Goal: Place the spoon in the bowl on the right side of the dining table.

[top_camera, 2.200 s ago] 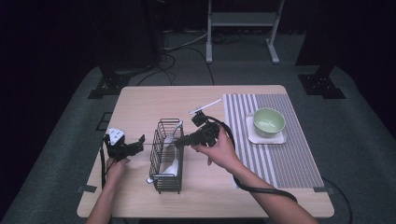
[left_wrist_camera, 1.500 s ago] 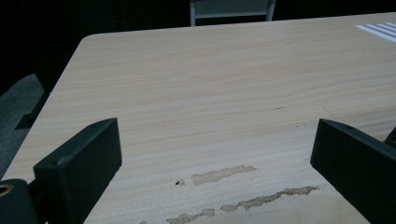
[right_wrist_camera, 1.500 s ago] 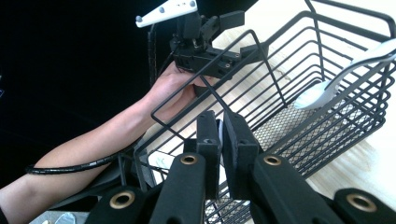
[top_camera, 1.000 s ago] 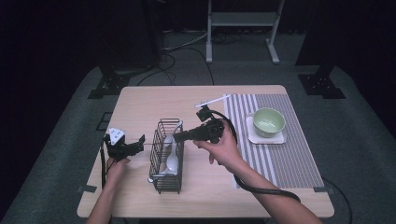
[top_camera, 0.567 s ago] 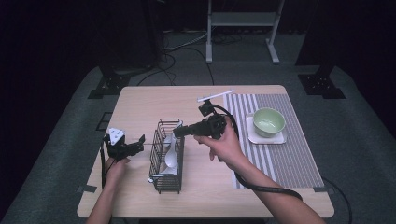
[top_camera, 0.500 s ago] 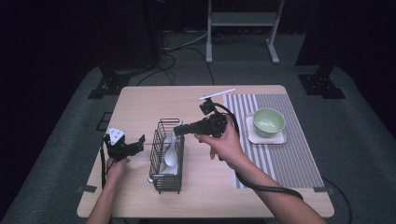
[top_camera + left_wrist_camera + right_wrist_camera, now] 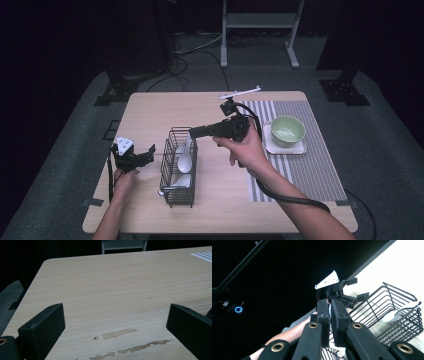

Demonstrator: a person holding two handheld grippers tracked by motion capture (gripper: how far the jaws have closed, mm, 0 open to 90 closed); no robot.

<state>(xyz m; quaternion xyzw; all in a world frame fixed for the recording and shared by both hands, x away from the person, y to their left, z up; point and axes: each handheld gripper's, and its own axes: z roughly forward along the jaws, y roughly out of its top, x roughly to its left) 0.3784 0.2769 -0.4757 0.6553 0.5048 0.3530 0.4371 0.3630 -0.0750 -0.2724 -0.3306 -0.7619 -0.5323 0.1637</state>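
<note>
Both forearms are seen bare, with no sleeves. Black tongs are carried in each hand. The left tongs (image 7: 148,152) are topped by a grey three-cornered plate, and broad blocky black jaws are shown. The right tongs (image 7: 195,133) are built of black links pinned with brass-coloured rivets, and a thick black cable is trailed.

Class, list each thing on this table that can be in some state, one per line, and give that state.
Wire basket: upright, holding white spoons.
White spoons: lying inside the basket, one leaning on its wall.
Green bowl: upright on a white square plate, looks empty.
Left gripper: open, beside the basket.
Right gripper: shut, nothing between its jaws, above the basket.
</note>
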